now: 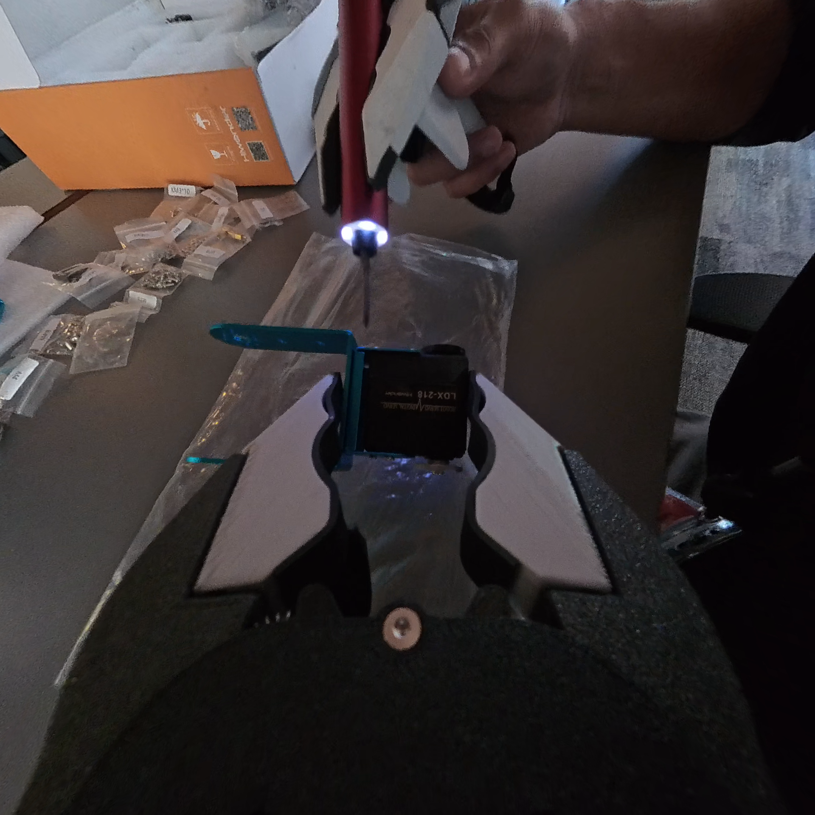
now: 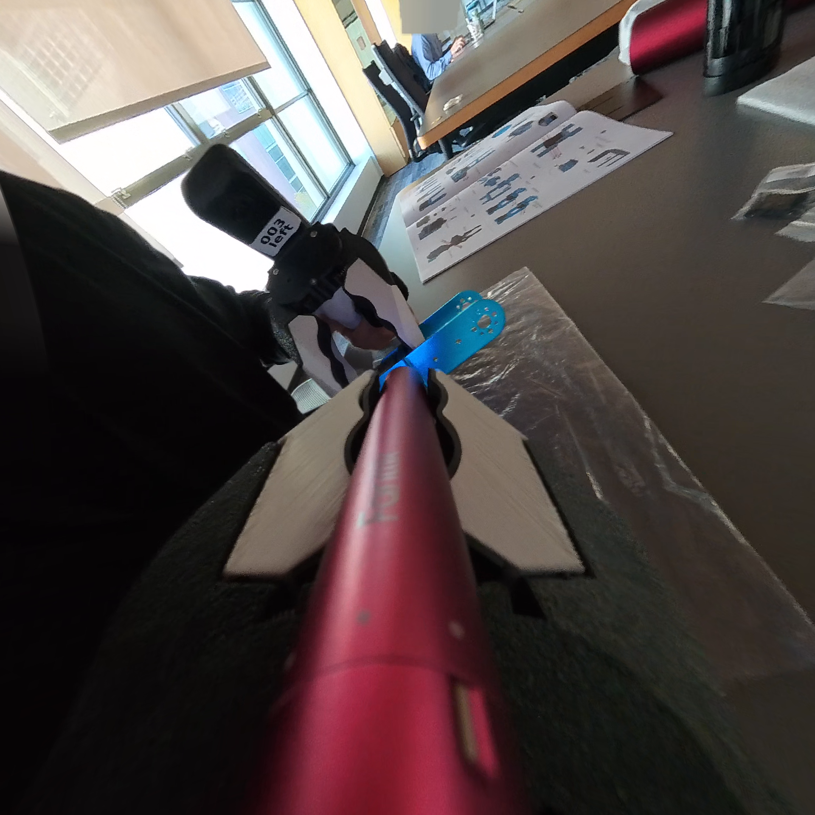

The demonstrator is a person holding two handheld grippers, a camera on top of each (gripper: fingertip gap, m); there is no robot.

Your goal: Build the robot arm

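Two grippers: left gripper (image 1: 405, 408) fingers clamp black servo (image 1: 414, 403), right gripper (image 2: 403, 388) fingers clamp red screwdriver (image 2: 397, 551) above scattered bags (image 1: 145, 273).

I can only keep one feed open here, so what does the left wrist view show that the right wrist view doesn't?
Only the left wrist view shows the black servo block clamped in the left gripper, the screwdriver's lit tip and bit, the orange box and small parts bags. Only the right wrist view shows the open instruction booklet, the windows and a seated person. Both show the red screwdriver in the right gripper, the blue bracket and the clear plastic sheet.
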